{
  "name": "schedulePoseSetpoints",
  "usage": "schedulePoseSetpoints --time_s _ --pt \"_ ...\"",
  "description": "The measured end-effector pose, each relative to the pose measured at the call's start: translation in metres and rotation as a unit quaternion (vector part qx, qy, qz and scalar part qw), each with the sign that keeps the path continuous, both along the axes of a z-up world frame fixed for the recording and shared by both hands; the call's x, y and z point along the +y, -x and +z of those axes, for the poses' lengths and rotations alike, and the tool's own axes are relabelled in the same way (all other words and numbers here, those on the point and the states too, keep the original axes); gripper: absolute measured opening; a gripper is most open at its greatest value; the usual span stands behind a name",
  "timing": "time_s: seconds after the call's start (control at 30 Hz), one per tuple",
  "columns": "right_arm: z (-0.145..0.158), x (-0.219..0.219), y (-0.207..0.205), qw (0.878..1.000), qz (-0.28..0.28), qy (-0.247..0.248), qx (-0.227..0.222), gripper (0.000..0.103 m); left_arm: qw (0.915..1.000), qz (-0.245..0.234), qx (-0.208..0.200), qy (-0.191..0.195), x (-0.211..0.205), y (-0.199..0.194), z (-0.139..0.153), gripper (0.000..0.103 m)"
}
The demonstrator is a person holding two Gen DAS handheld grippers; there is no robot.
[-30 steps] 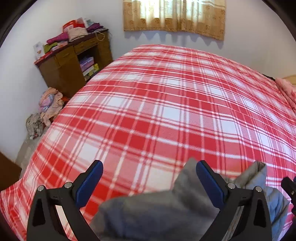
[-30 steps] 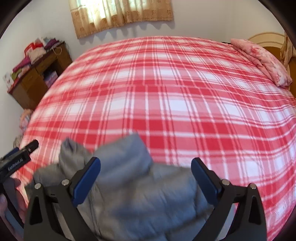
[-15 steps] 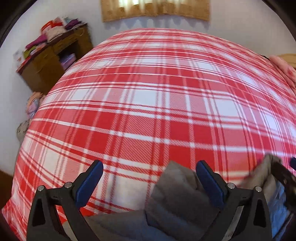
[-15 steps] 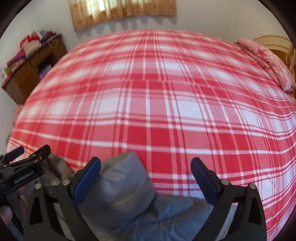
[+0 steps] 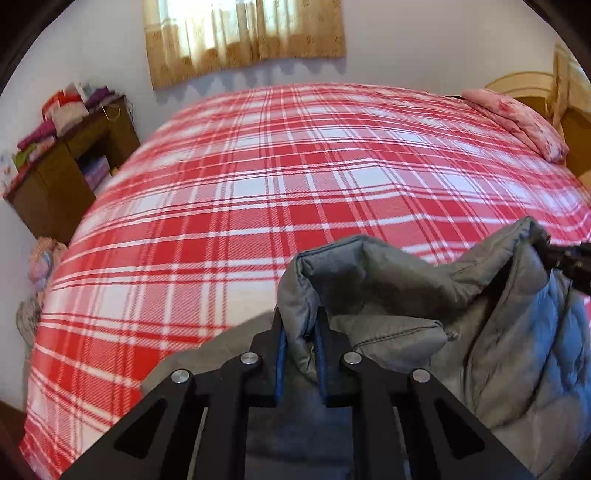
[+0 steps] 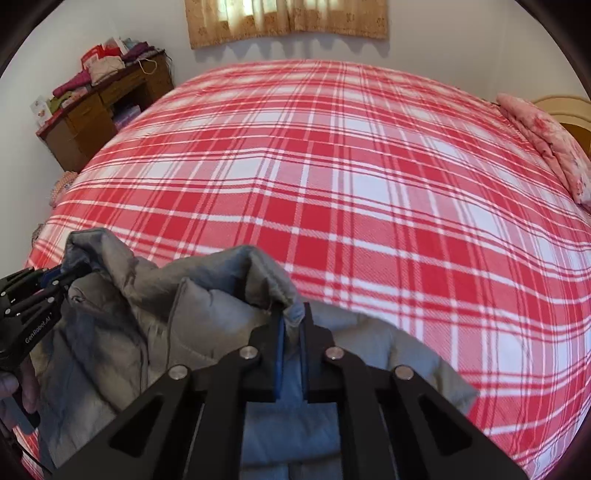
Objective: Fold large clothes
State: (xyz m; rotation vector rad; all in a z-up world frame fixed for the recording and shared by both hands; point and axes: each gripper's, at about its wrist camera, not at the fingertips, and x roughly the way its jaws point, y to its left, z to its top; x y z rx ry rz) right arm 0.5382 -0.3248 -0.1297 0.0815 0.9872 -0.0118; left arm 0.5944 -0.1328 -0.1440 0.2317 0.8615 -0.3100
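A grey padded jacket point(image 5: 388, 288) lies bunched at the near edge of a bed with a red and white plaid cover point(image 5: 258, 184). In the left wrist view my left gripper point(image 5: 299, 314) is closing, its blue pads pinching a raised fold of the jacket. The right gripper point(image 5: 569, 258) holds another edge at the far right. In the right wrist view the right gripper point(image 6: 291, 314) is closing on a fold of the jacket point(image 6: 129, 314), with fabric between its pads. The left gripper point(image 6: 70, 273) grips the jacket's left corner there.
A wooden desk point(image 5: 62, 158) piled with clothes stands by the wall left of the bed. A pink pillow point(image 6: 546, 147) lies at the bed's right side. Loose clothes point(image 5: 40, 258) sit on the floor. A curtain point(image 5: 240, 33) hangs on the far wall.
Both grippers went from wide open to closed on folds of the grey jacket. Both dipped toward the bed, and the jacket edge now stands lifted between them.
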Motion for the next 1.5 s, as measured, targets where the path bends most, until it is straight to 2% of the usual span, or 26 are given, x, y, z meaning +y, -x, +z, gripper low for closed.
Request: schedulePoseSetpoints --time_s 0.07,0.23,0.33,0.43,0.53,0.6,0.67,0.7,0.77,0.87,0.93,0.97,1.03,1.07,1.2,1.27,1.4,1.5 --pt "-0.005 -0.003 0.01 1.0 -0.003 -0.001 -0.007 0.007 1.0 0.0 0.001 0.004 0.005 0.011 -0.006 0.012" --pt "-0.027 -0.009 0.032 1.0 -0.009 0.003 -0.014 0.006 0.9999 -0.004 0.001 -0.014 0.01 0.031 -0.03 0.011" --pt "-0.042 -0.011 0.036 1.0 -0.012 0.007 -0.01 0.006 0.9997 -0.01 -0.006 -0.022 0.008 0.04 -0.033 0.011" --pt "-0.045 -0.012 0.038 1.0 -0.014 0.013 -0.018 0.006 0.9995 -0.002 -0.029 -0.01 0.01 0.051 -0.014 0.011" --pt "-0.047 -0.01 0.039 0.999 -0.011 0.025 -0.025 0.006 0.9967 0.002 -0.081 0.005 0.013 0.07 0.015 0.013" --pt "-0.05 -0.01 0.039 0.999 -0.01 0.027 -0.027 0.006 0.9932 0.017 -0.115 0.009 0.016 0.077 0.031 0.027" --pt "-0.052 -0.009 0.04 0.999 -0.006 0.034 -0.03 0.006 0.9892 0.052 -0.137 0.011 0.019 0.071 0.042 0.095" --pt "-0.054 -0.007 0.041 0.999 -0.005 0.038 -0.031 0.006 0.9864 0.073 -0.147 0.007 0.02 0.064 0.045 0.1" --pt "-0.056 -0.006 0.043 0.998 -0.003 0.043 -0.036 0.006 0.9842 0.091 -0.152 0.002 0.017 0.045 0.044 0.1" --pt "-0.055 -0.007 0.047 0.998 0.0 0.04 -0.042 0.007 0.9866 0.107 -0.105 -0.064 0.002 0.015 0.018 0.1" --pt "-0.048 -0.015 0.054 0.999 0.001 0.01 -0.043 0.009 0.987 0.096 -0.072 -0.107 -0.009 0.011 -0.012 0.1" --pt "-0.043 -0.019 0.058 0.999 0.002 0.003 -0.045 0.012 0.9862 0.089 -0.071 -0.12 -0.011 0.014 -0.024 0.1" --pt "-0.028 -0.024 0.066 0.998 -0.002 0.01 -0.061 0.023 0.9852 0.078 -0.08 -0.131 -0.013 0.022 -0.035 0.1" --pt "-0.018 -0.027 0.07 0.997 -0.004 0.007 -0.075 0.023 0.9846 0.077 -0.086 -0.131 -0.013 0.024 -0.035 0.1" --pt "0.013 -0.027 0.068 0.994 -0.021 -0.001 -0.106 0.023 0.9867 0.076 -0.084 -0.116 -0.011 0.021 -0.031 0.1" --pt "0.022 -0.019 0.055 0.994 -0.023 -0.004 -0.111 0.023 0.987 0.081 -0.096 -0.1 -0.011 0.027 -0.018 0.1" --pt "0.01 0.001 0.022 0.995 -0.023 -0.024 -0.097 0.023 0.988 0.075 -0.129 -0.041 -0.016 0.038 0.022 0.1" --pt "-0.009 0.013 0.016 0.996 -0.013 -0.031 -0.085 0.023 0.9935 0.052 -0.101 0.005 -0.027 0.034 0.026 0.1"
